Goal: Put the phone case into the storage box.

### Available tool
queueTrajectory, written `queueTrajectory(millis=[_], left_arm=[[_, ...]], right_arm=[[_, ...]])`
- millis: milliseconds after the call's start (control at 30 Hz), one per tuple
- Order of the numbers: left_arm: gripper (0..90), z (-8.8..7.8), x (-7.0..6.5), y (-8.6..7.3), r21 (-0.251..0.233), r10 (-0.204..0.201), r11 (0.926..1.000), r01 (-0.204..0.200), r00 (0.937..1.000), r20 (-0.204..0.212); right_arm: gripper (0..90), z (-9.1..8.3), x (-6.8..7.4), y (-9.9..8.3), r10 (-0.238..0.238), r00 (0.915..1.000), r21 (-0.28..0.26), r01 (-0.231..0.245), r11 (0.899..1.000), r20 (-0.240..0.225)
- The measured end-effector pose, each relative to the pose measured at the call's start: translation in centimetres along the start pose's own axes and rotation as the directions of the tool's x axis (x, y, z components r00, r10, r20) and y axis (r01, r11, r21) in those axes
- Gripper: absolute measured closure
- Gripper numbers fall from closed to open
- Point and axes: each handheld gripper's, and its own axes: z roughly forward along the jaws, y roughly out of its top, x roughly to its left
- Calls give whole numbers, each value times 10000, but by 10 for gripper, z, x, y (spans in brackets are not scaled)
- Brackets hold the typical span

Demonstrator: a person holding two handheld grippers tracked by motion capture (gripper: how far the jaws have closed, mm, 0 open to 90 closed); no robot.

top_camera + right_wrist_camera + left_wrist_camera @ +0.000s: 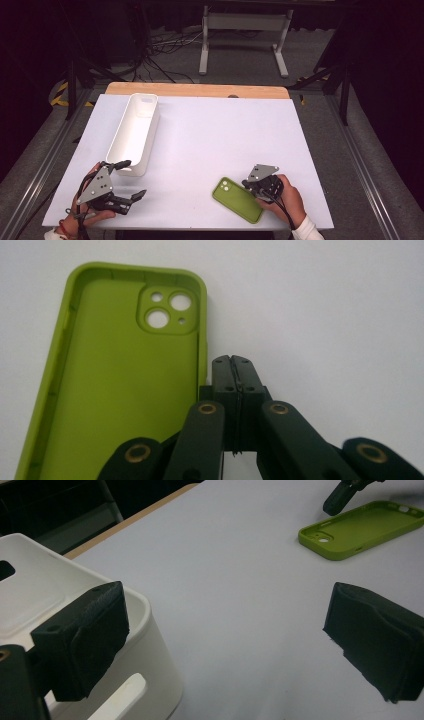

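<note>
Right claw (pixel 234 362): jaws pressed together with nothing between them; tips rest just beside the long edge of the green phone case (pixel 115 385), near its camera end. Touching or a hair apart, cannot tell.
Left claw (pixel 131 177): jaws spread wide, empty, lower left of the high view, beside the near end of the white bin (pixel 134 132).
Phone case, place: lower right of centre in the high view, flat on the white bench (pixel 210 135), hollow side up, camera cut-outs visible.
Phone case, long axis: diagonal in the high view, camera end toward upper left, other end toward the lower right near the bench's front edge.
Bearing from right claw: case lies just to the left of the closed tips in the right gripper view; the claw runs alongside its long edge, not across it.
Nearer hand: the right, by far; the left claw is well apart from the case, which appears far off at upper right of the left gripper view.
Judgement, next move: with jaws closed beside the rim, a push or a flick under the edge looks likelier than a pinch; a grasp would need the jaws opened first.
Surroundings: bin stands empty along the left side of the bench, long axis running away from the person.
Obstructions: none between case and bin; bare bench between.
</note>
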Motion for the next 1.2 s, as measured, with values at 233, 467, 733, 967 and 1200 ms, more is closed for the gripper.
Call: queueTrajectory(millis=[233,467,733,967,1200], left_arm=[[49,-2,0,0,-90,0,10000,0,10000,25],[46,-4,1,1,-188,59,9998,-59,10000,6],[46,-4,0,-1,-147,31,9999,-31,10000,0],[46,-2,-1,0,-106,151,9998,-151,9999,43],[45,-1,-1,0,-55,150,9999,-150,9999,50]], right_arm=[[878,-2,-4,13,-16,10000,-225,16,9997,-26],[752,-2,-5,33,-54,9997,-90,52,9999,-226],[544,4,-8,52,55,9990,331,-40,9994,-452],[268,11,-8,69,242,9986,805,-203,9965,-473],[220,20,-4,80,118,9993,1629,-59,9866,-354]])
